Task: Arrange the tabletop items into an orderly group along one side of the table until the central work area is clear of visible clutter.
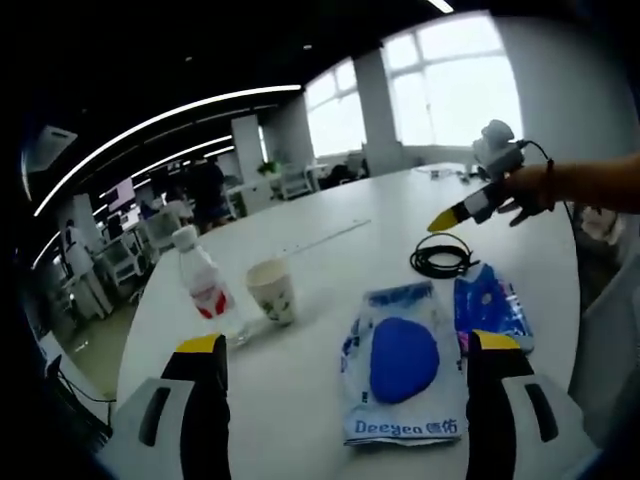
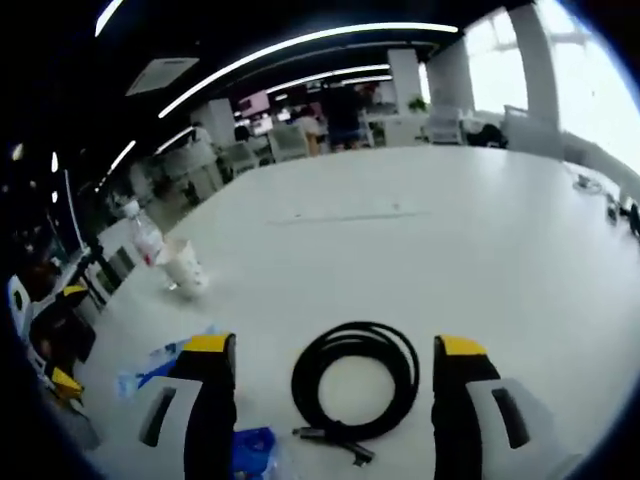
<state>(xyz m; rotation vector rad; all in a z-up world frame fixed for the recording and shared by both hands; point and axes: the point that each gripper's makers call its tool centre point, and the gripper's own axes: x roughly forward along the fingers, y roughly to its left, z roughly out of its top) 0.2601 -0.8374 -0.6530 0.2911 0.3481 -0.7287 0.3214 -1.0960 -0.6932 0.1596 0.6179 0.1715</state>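
My left gripper (image 1: 347, 343) is open, its jaws standing wide on either side of a blue-and-white packet (image 1: 400, 365) lying flat on the white table (image 1: 330, 200). A second blue packet (image 1: 490, 305) lies right of it. A clear water bottle (image 1: 203, 285) and a paper cup (image 1: 271, 290) stand to the left. Farther off lies a black coiled cable (image 1: 443, 257), with the right gripper (image 1: 470, 205) held by a hand just above it. In the right gripper view my right gripper (image 2: 333, 346) is open over the cable (image 2: 300, 385). The bottle (image 2: 147, 238), cup (image 2: 187, 268) and packets (image 2: 160, 360) are at left.
A thin pale strip (image 1: 325, 238) lies across the table's middle. Small items (image 1: 440, 172) sit at the far edge near the windows. The left gripper (image 2: 62, 335) shows at the left rim of the right gripper view. Desks, chairs and people stand beyond the table.
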